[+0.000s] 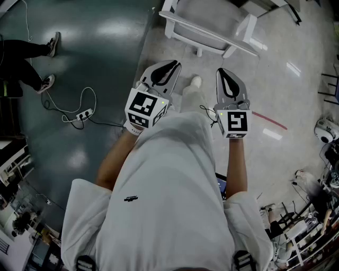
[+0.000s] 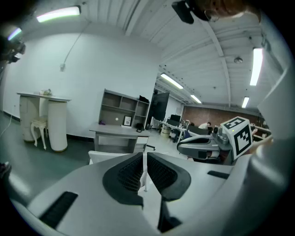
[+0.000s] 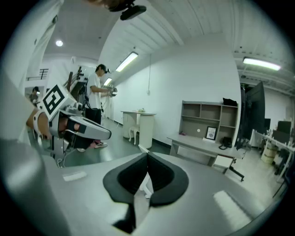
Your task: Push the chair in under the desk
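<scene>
From my remote seat I see a floor in two parts: a dark green floor (image 1: 95, 42) on the left and a pale glossy floor (image 1: 286, 106) on the right, crossed by a short red strip (image 1: 269, 120); a power strip (image 1: 82, 114) lies on the green part with its cable looped beside it; a plain white wall (image 2: 92, 69) rises to a ribbed white ceiling (image 2: 193, 55) lit by long tube lights (image 2: 57, 14); a grey shelf unit (image 2: 123, 113) stands against the wall; left of it I make out a white cabinet (image 2: 57, 124) with a rounded end and a small white stool (image 2: 39, 129) tucked beside it; far off, a brick-red wall (image 2: 207, 115) closes the room.
</scene>
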### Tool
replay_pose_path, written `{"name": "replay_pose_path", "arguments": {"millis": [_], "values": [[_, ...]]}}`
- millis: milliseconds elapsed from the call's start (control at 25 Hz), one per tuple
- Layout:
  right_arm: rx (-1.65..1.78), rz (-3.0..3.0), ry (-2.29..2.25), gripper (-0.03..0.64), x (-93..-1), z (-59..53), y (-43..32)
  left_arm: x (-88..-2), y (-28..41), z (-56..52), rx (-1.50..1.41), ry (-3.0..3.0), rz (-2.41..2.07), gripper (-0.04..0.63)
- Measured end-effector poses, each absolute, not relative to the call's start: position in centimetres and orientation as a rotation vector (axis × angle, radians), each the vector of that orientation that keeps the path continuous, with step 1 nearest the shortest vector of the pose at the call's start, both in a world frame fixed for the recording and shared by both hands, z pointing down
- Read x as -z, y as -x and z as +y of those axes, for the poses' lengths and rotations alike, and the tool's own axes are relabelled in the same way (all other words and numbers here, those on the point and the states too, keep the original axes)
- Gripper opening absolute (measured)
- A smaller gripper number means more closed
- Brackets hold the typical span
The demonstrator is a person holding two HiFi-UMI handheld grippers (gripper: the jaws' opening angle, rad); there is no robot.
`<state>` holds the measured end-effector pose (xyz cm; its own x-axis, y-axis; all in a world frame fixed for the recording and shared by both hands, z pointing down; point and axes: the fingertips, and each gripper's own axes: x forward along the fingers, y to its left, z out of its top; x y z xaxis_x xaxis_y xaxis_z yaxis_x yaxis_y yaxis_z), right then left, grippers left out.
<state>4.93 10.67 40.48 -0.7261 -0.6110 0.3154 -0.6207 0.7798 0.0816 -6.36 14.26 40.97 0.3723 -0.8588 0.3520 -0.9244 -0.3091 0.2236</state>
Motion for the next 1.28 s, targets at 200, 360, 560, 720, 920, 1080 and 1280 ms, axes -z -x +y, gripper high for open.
{"name": "replay_pose_path", "arguments": {"millis": [200,360,560,720,920,1080,1280], "values": [[-0.146,-2.705,-0.993,0.011,-38.6,17.5,-6.8,-37.8,3.9,21.5,-0.123,-2.245,-1.598,0.015],[-0.211,-2.730,-1.005,0.011,-38.9,21.2,-8.5,-37.9,2.0,25.6,-0.156,-2.259,-1.615,0.011],[-0.302,-2.771,-1.063,0.011,-38.6,22.4,-10.9,-37.3,-0.2,26.7,-0.163,-2.281,-1.617,0.009],[-0.304,-2.778,-1.053,0.014,-38.8,23.8,-11.8,-37.4,-1.4,27.3,-0.181,-2.289,-1.630,0.009],[-0.273,-2.794,-1.001,0.064,-38.9,24.7,-12.9,-37.3,-2.9,28.0,-0.205,-2.281,-1.649,0.009],[-0.248,-2.817,-0.945,0.072,-38.8,24.2,-13.6,-37.6,-3.6,28.1,-0.213,-2.239,-1.698,0.009],[-0.281,-2.823,-0.897,0.081,-38.9,24.2,-14.0,-37.7,-3.8,27.6,-0.212,-2.197,-1.720,0.009]]}}
